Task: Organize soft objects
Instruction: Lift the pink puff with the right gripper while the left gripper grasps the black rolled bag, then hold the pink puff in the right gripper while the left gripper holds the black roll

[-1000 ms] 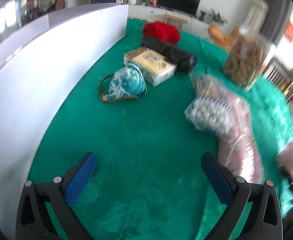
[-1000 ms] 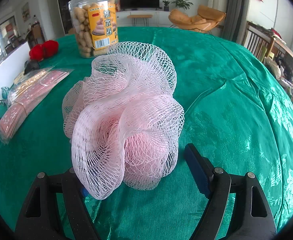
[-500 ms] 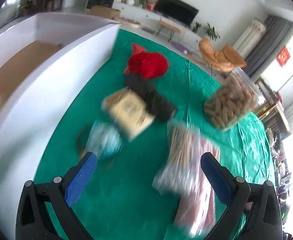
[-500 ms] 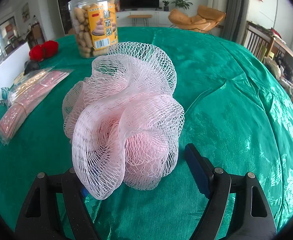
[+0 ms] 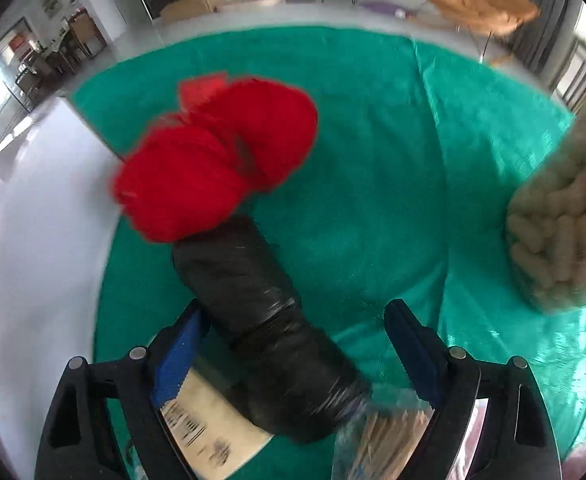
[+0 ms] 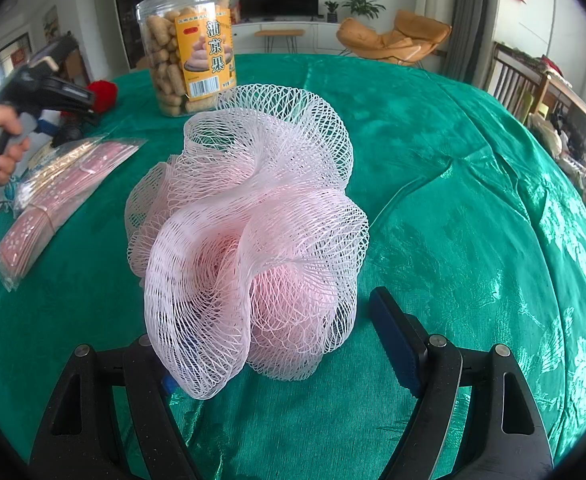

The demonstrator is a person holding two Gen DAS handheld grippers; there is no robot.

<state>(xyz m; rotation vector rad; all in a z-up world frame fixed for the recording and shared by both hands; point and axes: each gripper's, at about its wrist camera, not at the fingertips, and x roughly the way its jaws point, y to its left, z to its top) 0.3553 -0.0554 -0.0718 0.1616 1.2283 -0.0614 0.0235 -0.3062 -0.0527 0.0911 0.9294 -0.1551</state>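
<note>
A black plastic-wrapped roll [image 5: 269, 320] lies on the green cloth, its far end against a red yarn bundle [image 5: 217, 156]. My left gripper [image 5: 293, 354] hangs over the roll with its jaws closing. The roll is between them, and the right pad [image 5: 413, 352] is still apart from it. This view is blurred. A pink mesh bath pouf [image 6: 249, 236] sits between the fingers of my right gripper [image 6: 277, 356], which is open. Its right pad [image 6: 393, 336] stands clear of the mesh, and the left pad is hidden behind it.
A clear jar of snacks [image 6: 189, 48] stands behind the pouf. A packet of pink sticks [image 6: 61, 196] lies to the left, near a hand [image 6: 1, 140] on the other gripper's handle. A printed box [image 5: 209, 436] and a white board [image 5: 33, 240] are near the roll.
My left gripper has swept along the table from the teal pouch to the black roll and red yarn, and its jaws have narrowed. The right gripper and pouf have not moved.
</note>
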